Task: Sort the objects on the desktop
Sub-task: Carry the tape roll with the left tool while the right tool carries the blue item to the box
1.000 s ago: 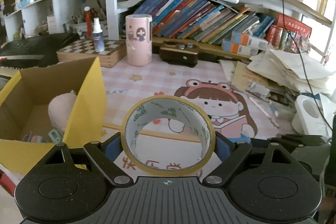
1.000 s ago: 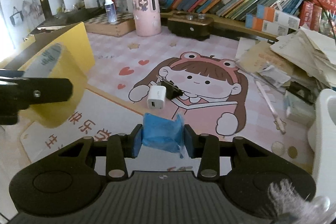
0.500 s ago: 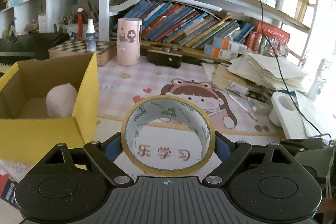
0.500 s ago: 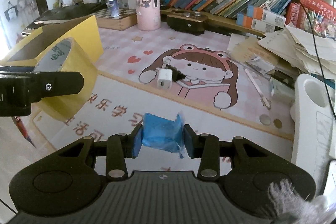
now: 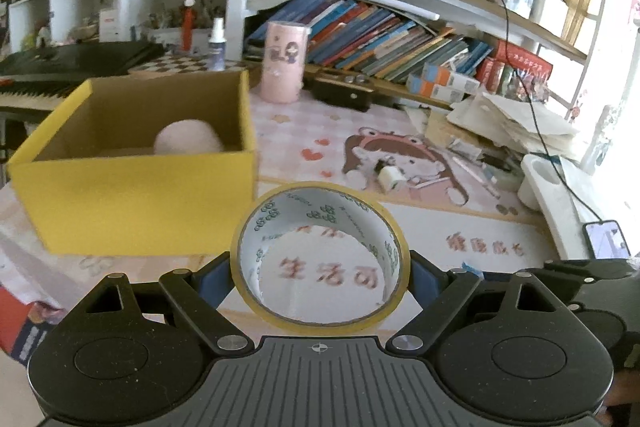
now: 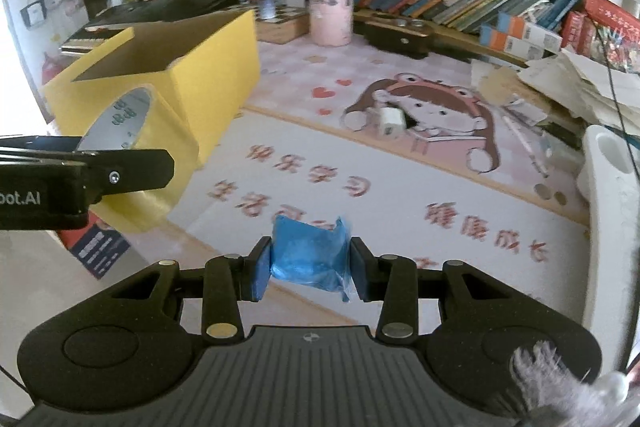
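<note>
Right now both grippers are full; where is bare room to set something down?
The white mat strip between the yellow cardboard box and white stand is bare. The paper pile at right is crowded.

Both grippers have pulled back from the yellow box [image 5: 132, 187], which now looks smaller.

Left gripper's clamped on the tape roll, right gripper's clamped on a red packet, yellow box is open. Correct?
One error: the packet in the right gripper is blue, not red, as the right wrist view shows. The rest holds: left gripper is clamped on the tape roll, and the yellow box is open.
</note>
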